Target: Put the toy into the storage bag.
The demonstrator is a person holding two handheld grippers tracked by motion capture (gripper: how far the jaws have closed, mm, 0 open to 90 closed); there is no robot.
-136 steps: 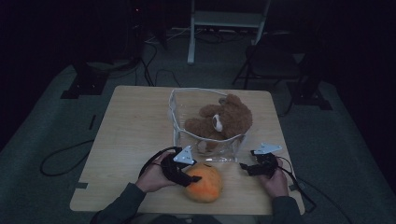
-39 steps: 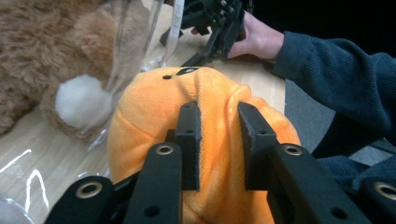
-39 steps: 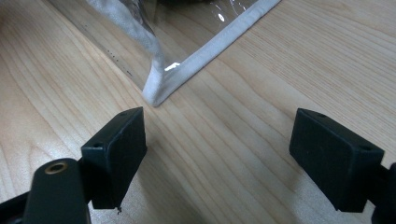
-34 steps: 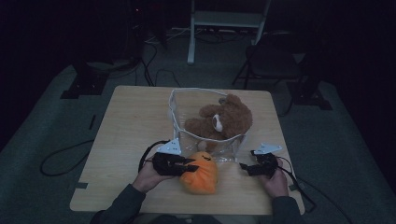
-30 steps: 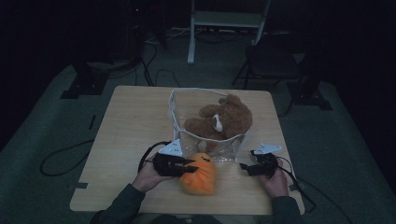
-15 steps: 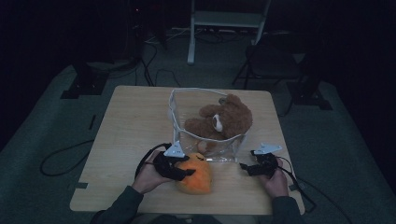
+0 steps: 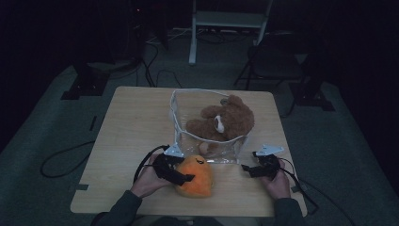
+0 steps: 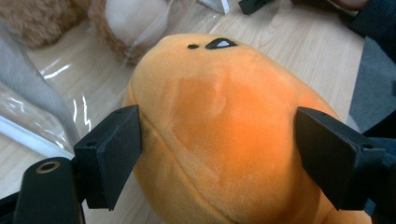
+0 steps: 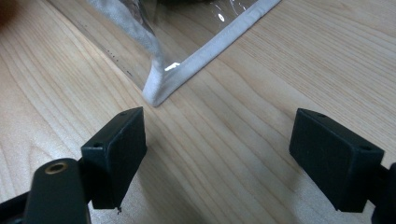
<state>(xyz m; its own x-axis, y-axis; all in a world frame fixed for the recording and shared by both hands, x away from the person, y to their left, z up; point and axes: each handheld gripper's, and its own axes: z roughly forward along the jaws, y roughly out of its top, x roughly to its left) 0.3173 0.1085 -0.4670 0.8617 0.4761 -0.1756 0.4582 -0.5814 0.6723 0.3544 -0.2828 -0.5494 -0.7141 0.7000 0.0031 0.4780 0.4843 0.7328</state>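
orange plush (image 7: 195, 175) lower since earlier | left tool (image 8: 219, 154) just spread, straddling it (unpinched) | right tool (image 9: 217, 158) apart, bag edge (image 9: 187, 70) ahead

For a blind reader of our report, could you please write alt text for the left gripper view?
An orange plush toy lies on a wooden table between the two open black jaws of the left gripper, which have just been opening. Behind it are a clear plastic bag and part of a brown teddy bear.

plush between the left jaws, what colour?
Orange, with small black face marks; the plush toy shows best in the left gripper view.
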